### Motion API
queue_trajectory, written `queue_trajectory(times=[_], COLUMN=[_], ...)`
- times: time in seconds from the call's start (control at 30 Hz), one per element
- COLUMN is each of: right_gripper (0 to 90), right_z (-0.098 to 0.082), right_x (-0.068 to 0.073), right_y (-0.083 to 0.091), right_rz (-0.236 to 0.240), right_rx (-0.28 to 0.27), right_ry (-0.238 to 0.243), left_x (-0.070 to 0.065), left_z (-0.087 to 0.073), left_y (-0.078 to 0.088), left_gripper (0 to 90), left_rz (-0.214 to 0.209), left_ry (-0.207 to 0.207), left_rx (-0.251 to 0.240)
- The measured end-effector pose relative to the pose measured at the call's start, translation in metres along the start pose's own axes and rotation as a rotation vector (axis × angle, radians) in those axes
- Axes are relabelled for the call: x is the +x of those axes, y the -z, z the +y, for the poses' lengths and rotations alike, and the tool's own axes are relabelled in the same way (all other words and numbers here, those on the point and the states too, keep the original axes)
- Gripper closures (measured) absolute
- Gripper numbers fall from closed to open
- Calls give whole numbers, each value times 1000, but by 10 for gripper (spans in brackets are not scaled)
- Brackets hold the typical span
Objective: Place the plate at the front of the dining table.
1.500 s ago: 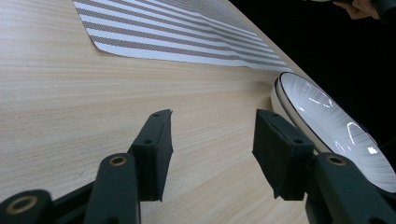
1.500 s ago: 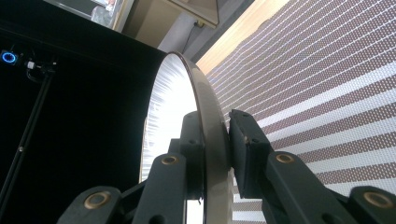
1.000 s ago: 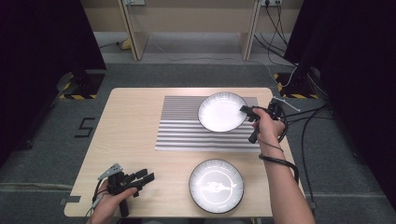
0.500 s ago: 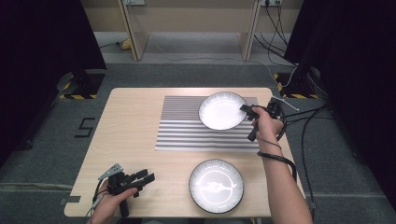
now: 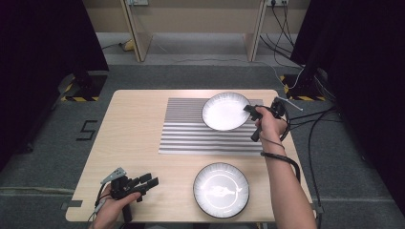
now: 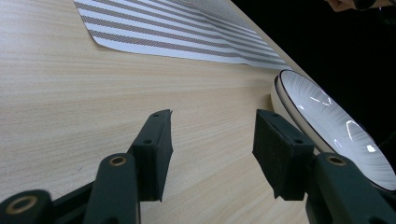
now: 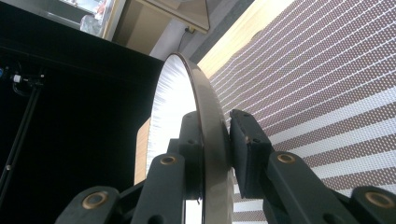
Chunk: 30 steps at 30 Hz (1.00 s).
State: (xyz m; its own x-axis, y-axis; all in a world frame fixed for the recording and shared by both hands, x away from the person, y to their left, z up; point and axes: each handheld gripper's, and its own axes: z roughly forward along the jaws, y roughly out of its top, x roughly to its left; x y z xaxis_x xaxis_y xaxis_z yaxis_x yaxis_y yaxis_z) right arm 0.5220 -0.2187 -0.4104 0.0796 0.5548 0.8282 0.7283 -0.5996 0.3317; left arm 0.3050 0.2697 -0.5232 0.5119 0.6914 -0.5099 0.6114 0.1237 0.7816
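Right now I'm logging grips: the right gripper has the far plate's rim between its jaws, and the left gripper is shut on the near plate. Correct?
Not quite. In the left gripper view the left gripper is open over bare table, the near plate beside it. The right gripper does have the far plate by its rim.

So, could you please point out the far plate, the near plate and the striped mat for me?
far plate (image 5: 223,112), high view, white centre of the dish.
near plate (image 5: 221,189), high view, middle of the dish.
striped mat (image 5: 184,133), high view, bare left part.
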Motion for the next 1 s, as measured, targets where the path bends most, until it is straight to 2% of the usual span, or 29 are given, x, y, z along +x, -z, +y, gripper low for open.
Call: queue_trajectory(times=[0.5,1.0], right_gripper=[753,751], right_z=[6,9], right_x=[7,7], right_y=[-8,-21], right_rz=[7,-7], right_rx=[-6,-7], right_ry=[-10,-19], left_x=[0,1], left_z=[0,1], left_y=[0,0], left_gripper=[468,468], left_rz=[-1,-1], left_ry=[0,2], left_rx=[-1,-3])
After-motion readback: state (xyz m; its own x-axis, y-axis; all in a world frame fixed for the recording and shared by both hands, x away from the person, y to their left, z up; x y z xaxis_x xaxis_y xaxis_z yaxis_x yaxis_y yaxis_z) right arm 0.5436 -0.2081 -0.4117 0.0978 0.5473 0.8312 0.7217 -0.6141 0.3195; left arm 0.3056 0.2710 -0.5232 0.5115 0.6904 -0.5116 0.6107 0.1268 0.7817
